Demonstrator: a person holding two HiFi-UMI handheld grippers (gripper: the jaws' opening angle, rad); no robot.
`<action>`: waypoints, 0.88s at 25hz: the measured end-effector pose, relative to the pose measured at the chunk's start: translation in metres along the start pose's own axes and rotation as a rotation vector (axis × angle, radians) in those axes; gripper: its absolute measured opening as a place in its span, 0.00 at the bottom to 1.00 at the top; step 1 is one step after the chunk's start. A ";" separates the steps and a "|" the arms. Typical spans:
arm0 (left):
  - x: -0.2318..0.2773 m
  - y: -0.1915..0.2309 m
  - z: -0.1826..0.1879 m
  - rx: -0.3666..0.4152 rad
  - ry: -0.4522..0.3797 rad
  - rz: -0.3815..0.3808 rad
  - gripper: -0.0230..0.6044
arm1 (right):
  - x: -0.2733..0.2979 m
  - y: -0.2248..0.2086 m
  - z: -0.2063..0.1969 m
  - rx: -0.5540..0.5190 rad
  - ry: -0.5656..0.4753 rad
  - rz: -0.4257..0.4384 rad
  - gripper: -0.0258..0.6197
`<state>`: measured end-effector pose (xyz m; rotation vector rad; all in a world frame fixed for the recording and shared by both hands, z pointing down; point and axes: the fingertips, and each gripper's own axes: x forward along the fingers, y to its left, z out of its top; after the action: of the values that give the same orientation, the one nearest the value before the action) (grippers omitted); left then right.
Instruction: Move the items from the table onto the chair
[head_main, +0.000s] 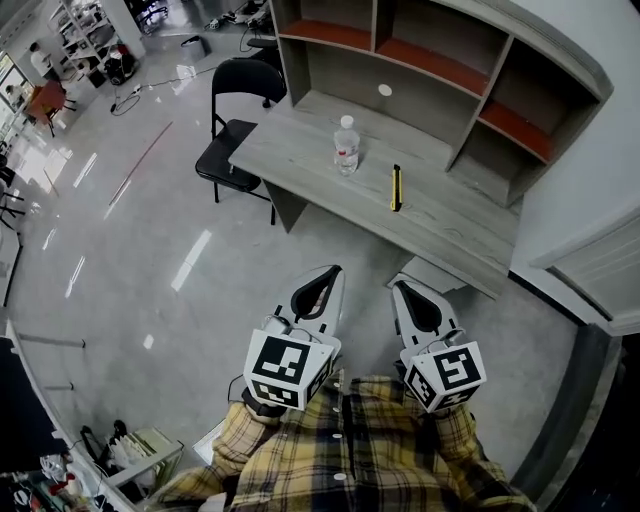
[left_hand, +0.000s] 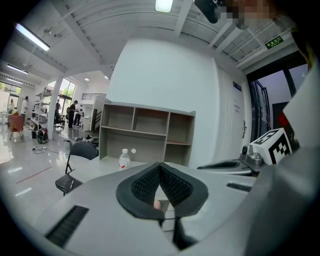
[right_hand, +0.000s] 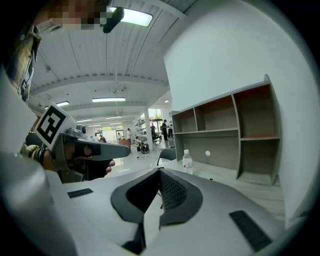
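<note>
A clear water bottle (head_main: 346, 146) with a white cap stands upright on the grey wooden table (head_main: 300, 150); it also shows in the left gripper view as a bottle (left_hand: 124, 159) and in the right gripper view as a bottle (right_hand: 187, 162). A yellow-and-black utility knife (head_main: 396, 188) lies on the table to its right. A black folding chair (head_main: 232, 130) stands at the table's left end. My left gripper (head_main: 331, 272) and right gripper (head_main: 399, 287) are held close to my body over the floor, well short of the table. Both are shut and hold nothing.
A grey shelf unit (head_main: 440, 70) with open compartments stands on the back of the table against a white wall. Shiny floor (head_main: 150, 240) lies between me and the table. Racks, cables and people are far off at the left (head_main: 80, 50).
</note>
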<state>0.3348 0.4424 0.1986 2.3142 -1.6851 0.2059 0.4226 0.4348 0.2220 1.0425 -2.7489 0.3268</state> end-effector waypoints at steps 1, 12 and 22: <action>0.003 0.017 0.005 0.004 0.000 -0.006 0.04 | 0.015 0.003 0.005 0.002 0.000 -0.010 0.07; 0.042 0.159 0.013 0.027 0.061 -0.084 0.04 | 0.140 0.005 0.004 0.100 0.032 -0.155 0.07; 0.133 0.193 0.018 -0.001 0.110 -0.126 0.04 | 0.195 -0.067 0.016 0.124 0.062 -0.226 0.07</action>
<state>0.1929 0.2604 0.2436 2.3525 -1.4825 0.3012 0.3219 0.2589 0.2643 1.3353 -2.5512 0.4906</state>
